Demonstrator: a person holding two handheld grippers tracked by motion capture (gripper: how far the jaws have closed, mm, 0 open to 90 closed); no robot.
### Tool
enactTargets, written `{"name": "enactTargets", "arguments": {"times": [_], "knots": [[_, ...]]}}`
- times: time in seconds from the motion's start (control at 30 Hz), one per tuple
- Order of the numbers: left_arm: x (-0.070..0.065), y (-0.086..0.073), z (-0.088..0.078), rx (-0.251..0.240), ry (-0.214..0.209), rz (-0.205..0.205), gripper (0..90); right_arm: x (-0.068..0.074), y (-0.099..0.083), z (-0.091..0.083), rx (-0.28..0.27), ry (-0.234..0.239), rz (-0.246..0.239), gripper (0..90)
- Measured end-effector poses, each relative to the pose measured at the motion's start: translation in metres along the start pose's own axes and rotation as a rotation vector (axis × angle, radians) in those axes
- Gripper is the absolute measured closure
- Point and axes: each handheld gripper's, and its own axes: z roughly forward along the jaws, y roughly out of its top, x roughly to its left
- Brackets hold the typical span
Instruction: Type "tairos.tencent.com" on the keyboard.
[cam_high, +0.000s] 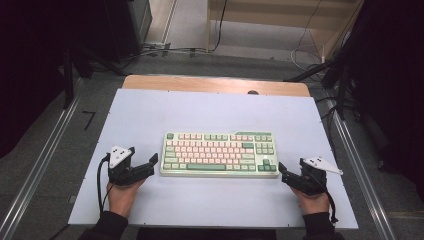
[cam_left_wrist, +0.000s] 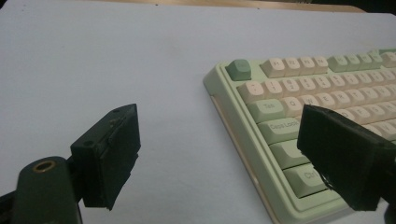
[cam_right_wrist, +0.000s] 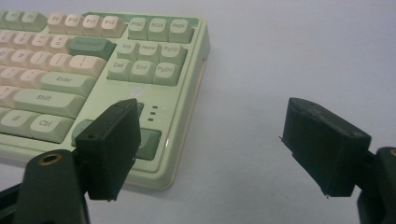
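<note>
White sheeting covered the surface (cam_high: 150, 115), and on it I saw one keyboard (cam_high: 220, 153) (pale green case, pink and green keys) lying flat at the middle. My left gripper (cam_high: 150, 163) sat just beside its left end, fingers (cam_left_wrist: 109, 154) spread wide, one over the bottom-left keys, grasping nothing. My right gripper (cam_high: 283, 170) sat near the right end, fingers (cam_right_wrist: 112, 147) likewise released, one over the lower-right corner. Two grippers, one keyboard.
</note>
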Motion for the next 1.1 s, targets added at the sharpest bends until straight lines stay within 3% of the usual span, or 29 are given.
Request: {"name": "enactTargets", "arguments": {"times": [0.23, 0.53, 0.63, 0.83, 1.1], "knots": [[-0.015, 0.004, 0.009, 0.002, -0.026, 0.045, 13.7, 0.008, 0.001, 0.001, 0.001, 0.026, 0.008, 14.3], [-0.029, 0.008, 0.019, 0.006, -0.078, 0.060, 16.3, 0.022, 0.002, 0.000, -0.009, 0.035, -0.024, 14.9], [-0.033, 0.010, 0.023, 0.002, -0.095, 0.062, 21.0, 0.024, 0.002, 0.000, -0.003, 0.038, -0.030, 14.9], [-0.042, 0.016, 0.032, -0.003, -0.160, 0.077, 40.8, 0.028, 0.001, 0.000, -0.004, 0.039, -0.032, 14.9], [-0.054, 0.025, 0.048, 0.022, -0.209, 0.103, 83.4, 0.040, 0.004, 0.005, -0.008, 0.058, -0.057, 14.9]]}}
